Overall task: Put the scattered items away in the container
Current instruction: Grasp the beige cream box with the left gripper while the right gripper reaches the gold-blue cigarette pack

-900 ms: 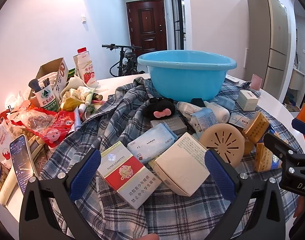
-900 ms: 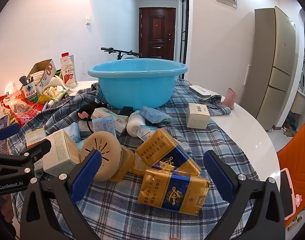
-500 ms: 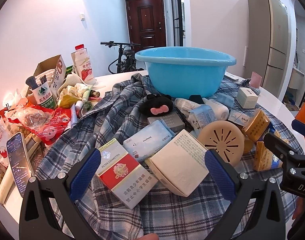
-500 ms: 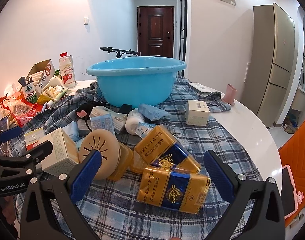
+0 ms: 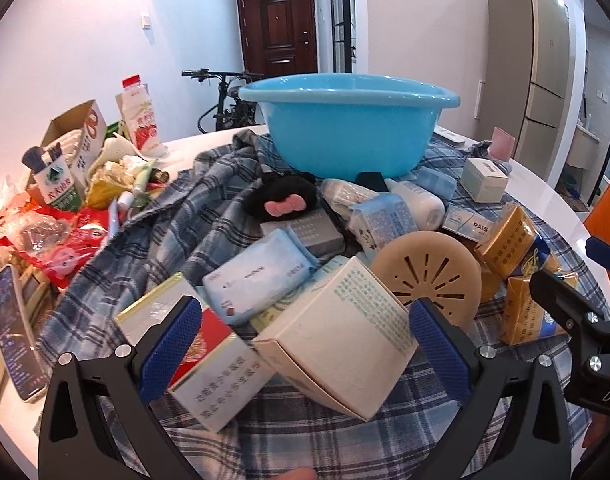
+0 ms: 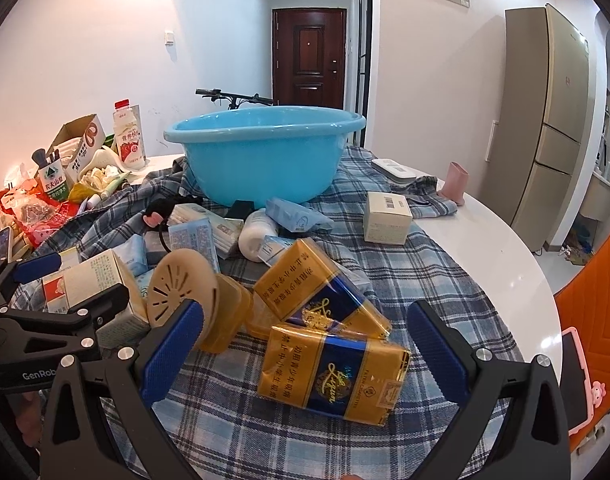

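Note:
A blue plastic basin (image 5: 349, 128) (image 6: 265, 152) stands at the back of a plaid cloth (image 5: 177, 236) strewn with items. My left gripper (image 5: 305, 344) is open, low over the pile. A cream box (image 5: 337, 336) lies between its fingers, and a red-and-white cigarette carton (image 5: 209, 364) lies by the left finger. My right gripper (image 6: 305, 344) is open too. A gold-and-blue carton (image 6: 333, 372) lies between its fingers, with a second one (image 6: 317, 284) just behind. A round beige perforated lid (image 5: 429, 280) (image 6: 181, 288) sits between the two grippers.
Tissue packs, a white bottle (image 6: 255, 232) and a black plush (image 5: 281, 198) lie in front of the basin. Snack bags, a milk bottle (image 5: 139, 116) and a phone (image 5: 13, 328) crowd the left side. A white box (image 6: 387, 216) and pink cup (image 6: 455, 182) sit right, near the round table's edge.
Both grippers have moved forward and lower toward the pile. The cream box and the gold carton now sit closer between their fingers. The jaws stay wide.

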A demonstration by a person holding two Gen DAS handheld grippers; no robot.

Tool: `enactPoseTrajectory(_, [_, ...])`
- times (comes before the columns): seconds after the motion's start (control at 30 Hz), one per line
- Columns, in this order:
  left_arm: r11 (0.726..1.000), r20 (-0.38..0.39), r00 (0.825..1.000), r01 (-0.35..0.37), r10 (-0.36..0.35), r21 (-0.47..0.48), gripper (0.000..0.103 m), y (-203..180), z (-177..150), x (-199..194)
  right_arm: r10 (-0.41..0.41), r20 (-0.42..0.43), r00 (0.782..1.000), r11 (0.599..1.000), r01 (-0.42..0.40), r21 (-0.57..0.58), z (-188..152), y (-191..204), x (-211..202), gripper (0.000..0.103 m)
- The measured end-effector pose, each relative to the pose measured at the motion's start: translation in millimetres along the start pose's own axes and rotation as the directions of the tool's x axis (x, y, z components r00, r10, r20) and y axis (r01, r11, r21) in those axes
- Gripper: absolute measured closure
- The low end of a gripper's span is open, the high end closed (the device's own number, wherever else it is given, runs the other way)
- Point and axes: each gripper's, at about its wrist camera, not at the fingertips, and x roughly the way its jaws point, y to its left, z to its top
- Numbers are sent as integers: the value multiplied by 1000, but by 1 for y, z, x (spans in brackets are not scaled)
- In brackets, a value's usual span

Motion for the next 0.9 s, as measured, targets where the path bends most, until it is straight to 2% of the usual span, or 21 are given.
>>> enactPoseTrajectory(0.43, [996,-76,994,85,-84,11,0,-9,-16,15,-4,-20,1000,1000,4,3,-4,-6,6,0])
enactPoseTrajectory(0.47, [996,-74,993,91,-90,9,5,-8,-17,14,-5,-23,1000,1000,5,4,-5,-6,7,0])
enactPoseTrajectory(0.5, [995,-74,992,99,-98,8,17,-8,-18,13,-7,-24,1000,1000,7,5,-5,-7,7,0])
enactPoseTrajectory(0.57, [993,-85,989,122,-121,4,34,-7,-19,13,-11,-26,1000,1000,11,6,-6,-7,7,0])
enactPoseTrajectory(0.67, [988,-84,985,152,-152,-11,43,-6,-20,9,-23,-27,999,1000,23,7,-8,-8,7,0])
enactPoseTrajectory(0.9, [986,-20,987,161,-161,-34,44,1,-15,-10,-56,-6,998,996,57,63,-14,-28,-1,0])
